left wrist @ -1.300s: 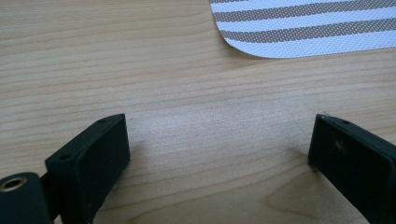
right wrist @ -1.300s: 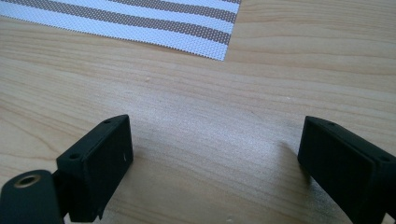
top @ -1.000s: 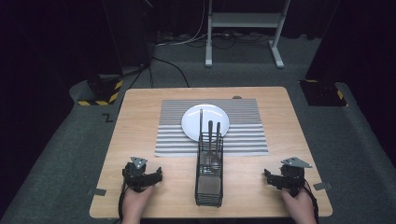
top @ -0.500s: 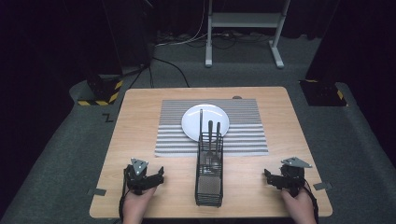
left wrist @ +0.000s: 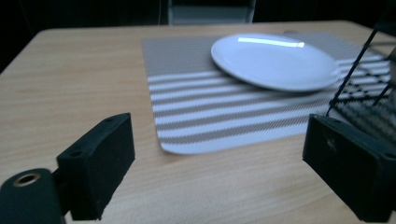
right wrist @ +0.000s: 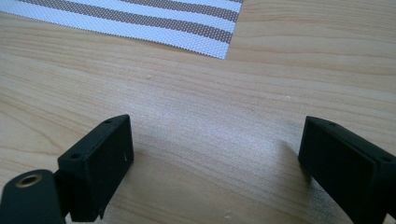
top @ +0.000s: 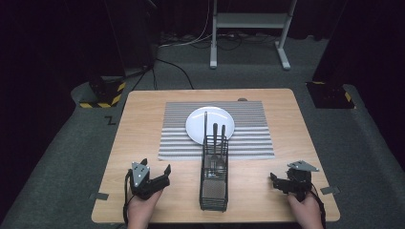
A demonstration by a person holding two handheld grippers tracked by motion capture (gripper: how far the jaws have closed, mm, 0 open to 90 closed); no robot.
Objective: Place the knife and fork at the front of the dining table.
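A black wire caddy (top: 213,179) is seen standing upright near the middle of the bench's near edge, its long side running from the near edge toward the far edge. Dark utensil handles (top: 214,135) rise from its far compartment; what kind of utensils they are cannot be told. Its far end rests on the near edge of a striped grey and white placemat (top: 248,138), which is laid flat across the centre of the wooden bench (top: 143,114). A round white plate (top: 210,121) is set on the placemat, just beyond the caddy. The left gripper (top: 155,171) is held in a hand (top: 142,210) near the bench's near left corner, well apart from the caddy, with its jaws spread wide and nothing between them; in the left gripper view the plate (left wrist: 275,60), the placemat (left wrist: 224,116) and a corner of the caddy (left wrist: 369,98) are seen ahead. The right gripper (top: 278,182) is held in the other hand (top: 305,210) near the near right corner, jaws likewise spread wide over bare wood, with a corner of the placemat (right wrist: 140,18) seen beyond them in the right gripper view.
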